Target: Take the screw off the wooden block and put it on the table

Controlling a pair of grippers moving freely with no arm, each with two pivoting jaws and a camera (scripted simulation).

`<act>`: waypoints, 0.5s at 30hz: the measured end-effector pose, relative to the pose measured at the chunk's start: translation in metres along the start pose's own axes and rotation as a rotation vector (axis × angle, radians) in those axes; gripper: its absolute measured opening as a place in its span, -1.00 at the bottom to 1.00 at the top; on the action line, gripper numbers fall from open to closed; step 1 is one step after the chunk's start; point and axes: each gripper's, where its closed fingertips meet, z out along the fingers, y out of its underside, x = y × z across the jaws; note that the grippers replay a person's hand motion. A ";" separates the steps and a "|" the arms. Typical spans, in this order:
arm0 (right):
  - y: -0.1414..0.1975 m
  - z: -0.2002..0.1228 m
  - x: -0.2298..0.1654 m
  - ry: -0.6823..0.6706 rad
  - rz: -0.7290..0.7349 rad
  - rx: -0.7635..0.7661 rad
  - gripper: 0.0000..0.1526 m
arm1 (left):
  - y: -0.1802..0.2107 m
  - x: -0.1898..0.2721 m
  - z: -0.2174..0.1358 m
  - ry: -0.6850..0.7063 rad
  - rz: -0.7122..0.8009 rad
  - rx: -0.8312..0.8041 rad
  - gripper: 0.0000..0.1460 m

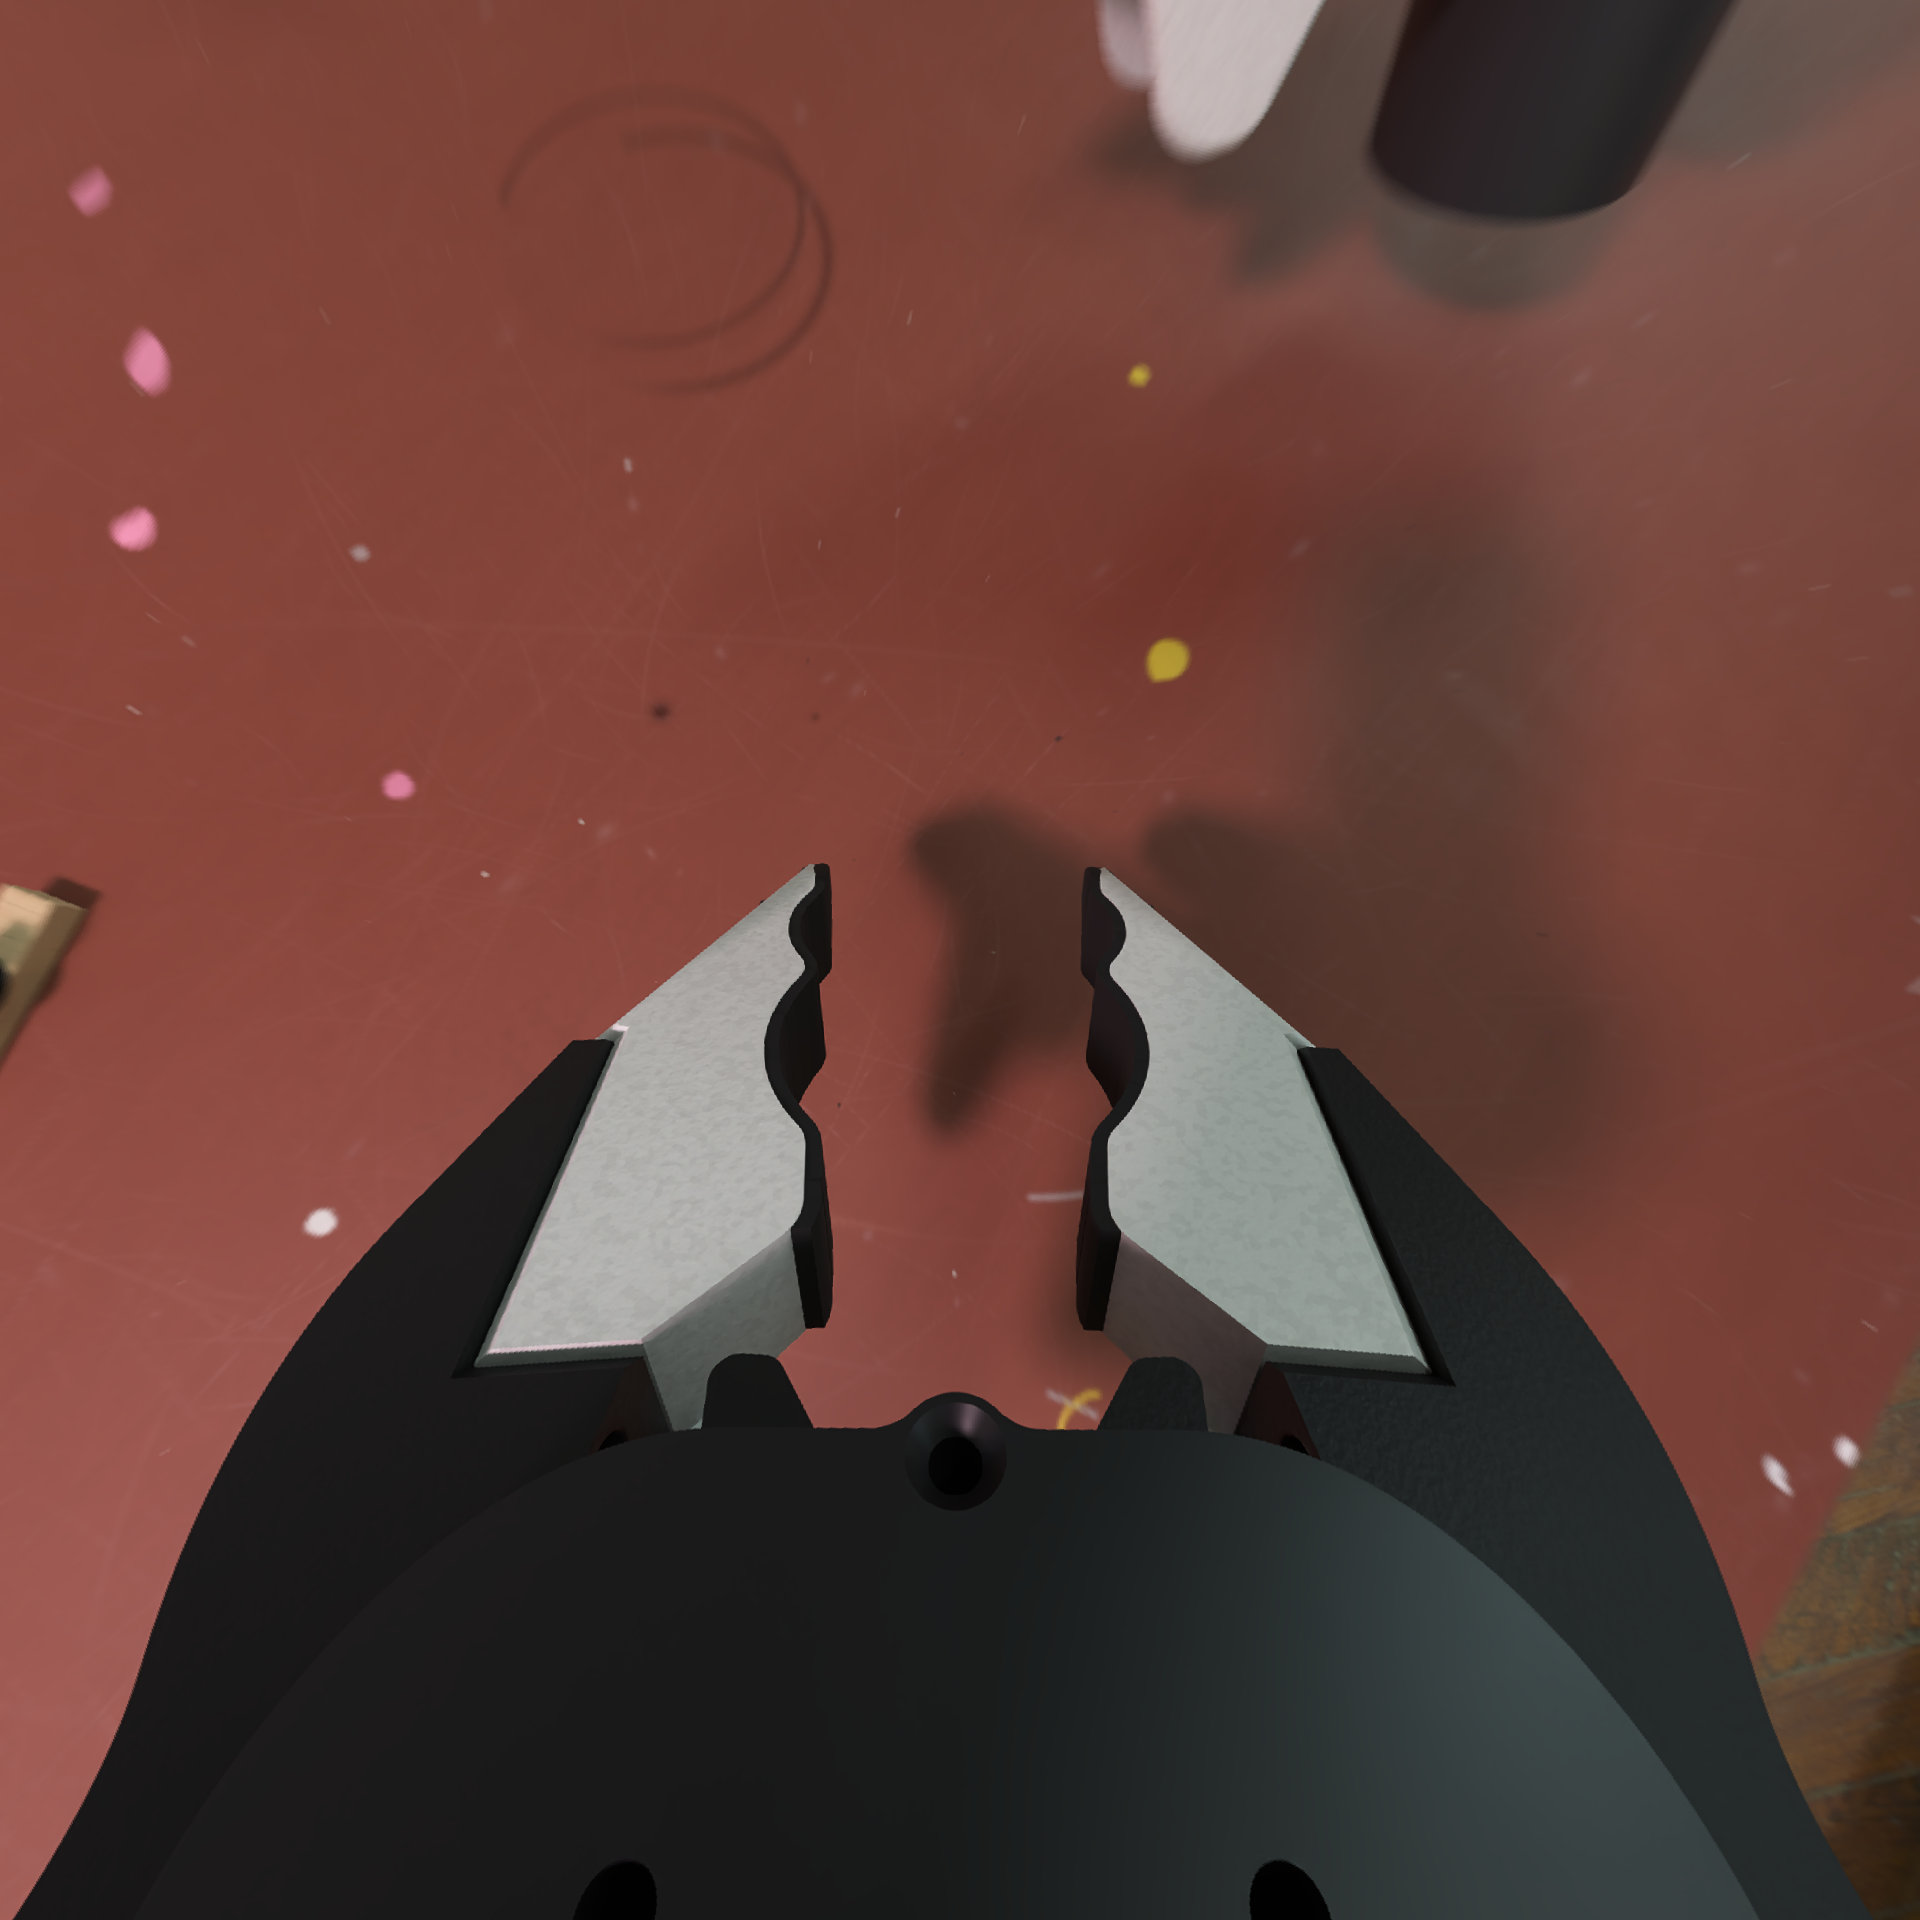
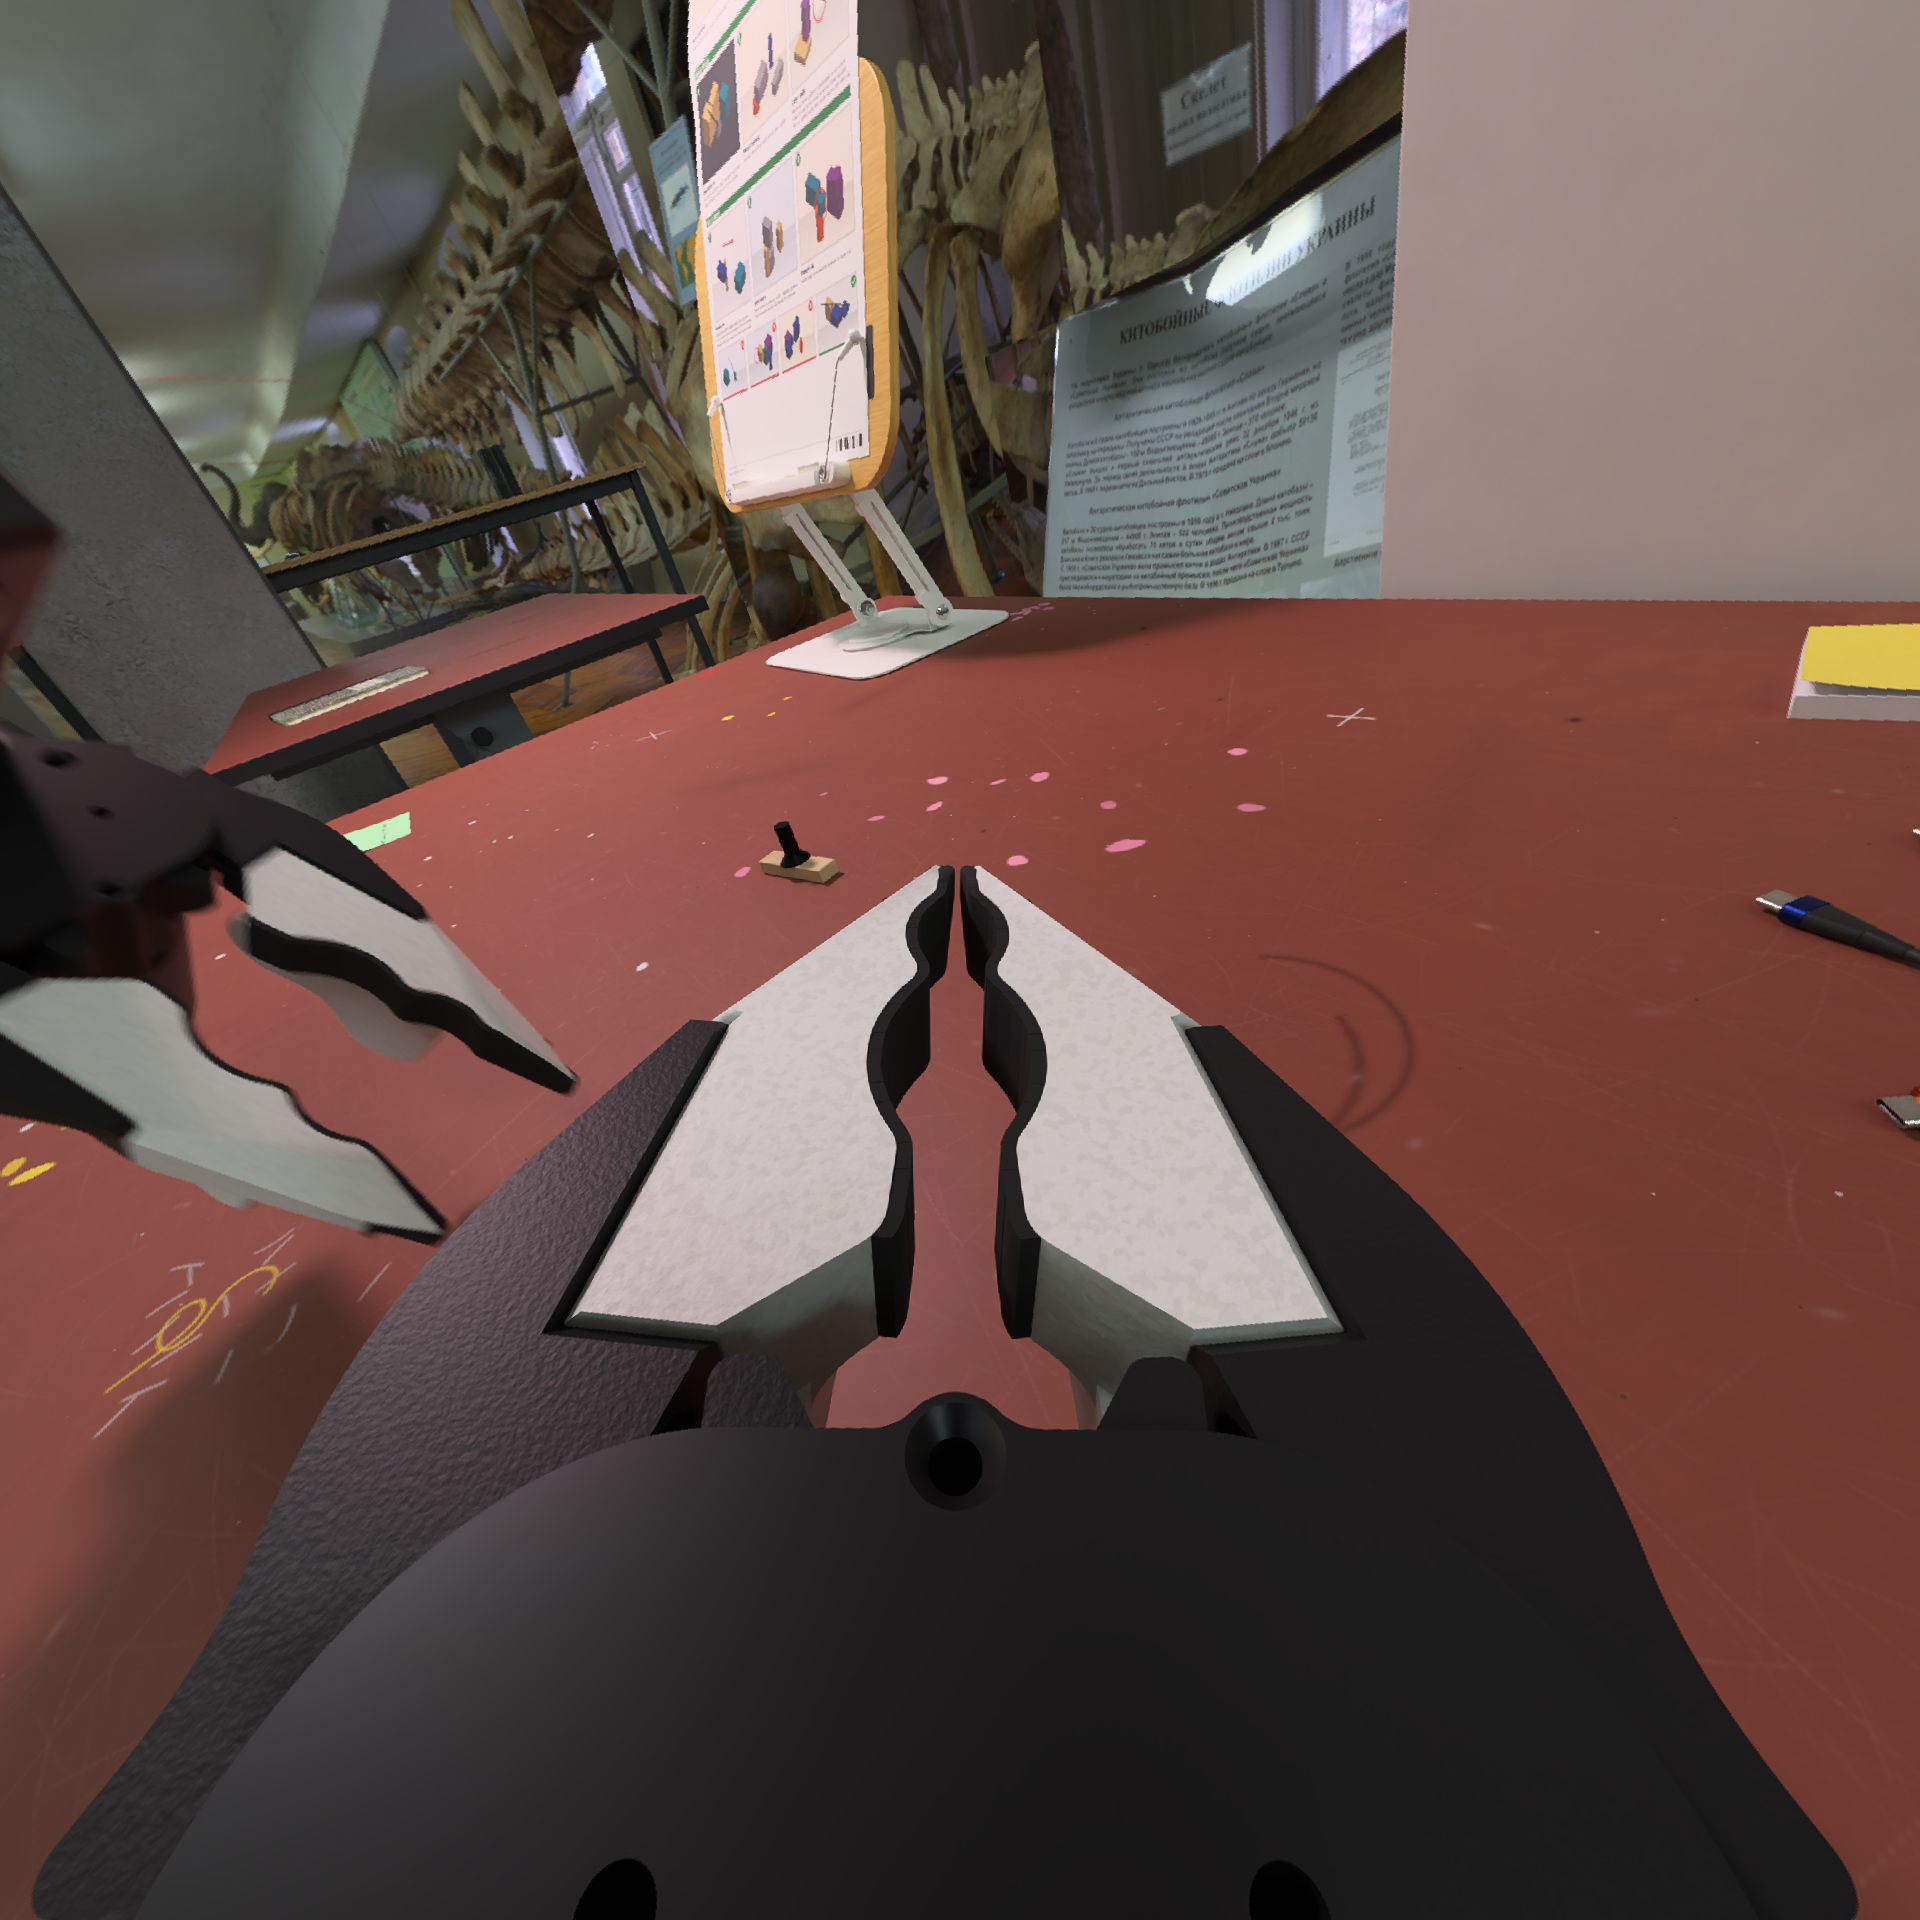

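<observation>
The short black screw [image 2: 790,842] is seen upright in the small pale wooden block [image 2: 800,865], ahead and slightly left of the nearly closed, empty right gripper [image 2: 956,878], while the spread left gripper [image 1: 956,883] is aimed at bare red table [image 1: 623,644].

Past my tools I see a clipboard [image 2: 795,249] of pictured sheets on a white stand — far side. A yellow pad [image 2: 1865,665] lies at my right, a blue-tipped cable [image 2: 1829,925] nearer — and pink paint flecks [image 2: 1122,845] dot the middle.
</observation>
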 end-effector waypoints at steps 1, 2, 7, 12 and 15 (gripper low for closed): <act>0.000 0.000 0.000 0.001 0.000 0.001 -0.99 | -0.005 0.002 -0.011 0.008 0.010 0.029 -0.33; 0.000 0.000 0.000 0.002 0.001 0.002 -0.99 | -0.011 0.002 -0.025 0.015 0.018 0.062 -0.33; 0.000 0.000 0.001 0.003 0.009 0.004 -0.99 | -0.040 -0.068 -0.105 -0.173 -0.030 0.262 -0.41; 0.000 0.003 0.002 0.010 0.005 -0.003 -0.99 | -0.013 -0.168 -0.099 -0.272 -0.142 0.096 -0.44; 0.000 0.004 0.003 0.018 -0.001 -0.006 -0.99 | -0.005 -0.186 -0.066 -0.171 -0.026 0.014 -0.46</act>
